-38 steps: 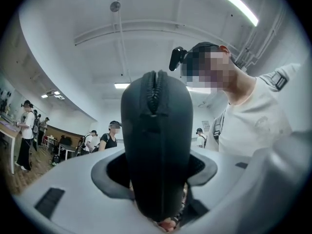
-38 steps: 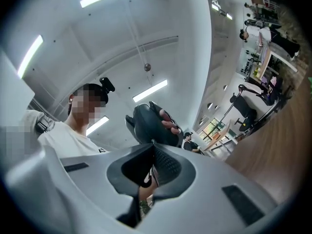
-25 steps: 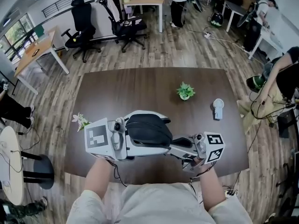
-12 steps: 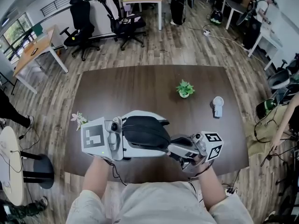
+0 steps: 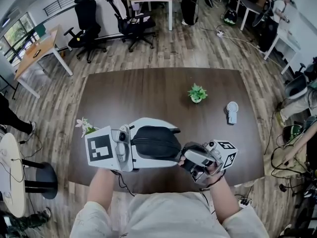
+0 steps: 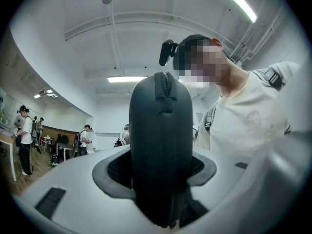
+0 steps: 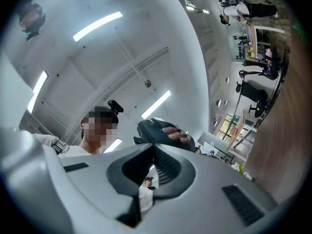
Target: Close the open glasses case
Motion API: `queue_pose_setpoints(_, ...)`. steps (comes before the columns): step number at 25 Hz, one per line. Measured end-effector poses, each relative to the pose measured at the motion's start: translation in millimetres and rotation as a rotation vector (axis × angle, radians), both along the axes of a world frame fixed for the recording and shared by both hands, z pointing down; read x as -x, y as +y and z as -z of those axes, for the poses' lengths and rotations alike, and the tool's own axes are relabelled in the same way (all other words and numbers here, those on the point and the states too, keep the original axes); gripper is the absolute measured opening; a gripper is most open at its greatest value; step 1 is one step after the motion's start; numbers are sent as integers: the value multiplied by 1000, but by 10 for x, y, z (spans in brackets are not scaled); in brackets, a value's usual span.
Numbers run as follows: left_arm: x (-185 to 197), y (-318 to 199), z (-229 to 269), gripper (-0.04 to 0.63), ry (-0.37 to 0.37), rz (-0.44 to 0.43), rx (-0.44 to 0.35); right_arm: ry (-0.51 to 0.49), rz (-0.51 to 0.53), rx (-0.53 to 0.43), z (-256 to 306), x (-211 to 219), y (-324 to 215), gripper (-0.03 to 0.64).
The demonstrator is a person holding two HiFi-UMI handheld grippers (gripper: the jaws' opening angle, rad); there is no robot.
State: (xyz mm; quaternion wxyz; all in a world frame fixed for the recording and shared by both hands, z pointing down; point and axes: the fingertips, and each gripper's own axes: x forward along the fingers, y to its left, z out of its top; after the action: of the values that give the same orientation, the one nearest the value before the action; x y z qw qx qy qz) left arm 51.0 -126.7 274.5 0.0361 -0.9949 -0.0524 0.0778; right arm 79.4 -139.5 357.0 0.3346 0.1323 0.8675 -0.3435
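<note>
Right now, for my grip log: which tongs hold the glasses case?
The left tongs, jaws clamped on the black glasses case; the right tongs are shut with nothing visible between them.

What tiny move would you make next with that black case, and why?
Probably draw the right gripper along the zipper of the case. The left gripper clamps the case, and the right fingers are shut, tips at the case's end; whether they pinch the zipper's tab I can't tell.
</note>
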Motion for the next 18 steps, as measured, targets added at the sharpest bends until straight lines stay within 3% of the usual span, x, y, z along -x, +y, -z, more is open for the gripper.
queue_pose_setpoints(11, -22, -59, -212, 256, -153, 70, -60, 34, -48, -34, 215, -20, -63, 2)
queue_pose_setpoints(18, -116, -58, -665, 256, -366, 143, -181, 53, -71, -61, 197, -117, -19, 2)
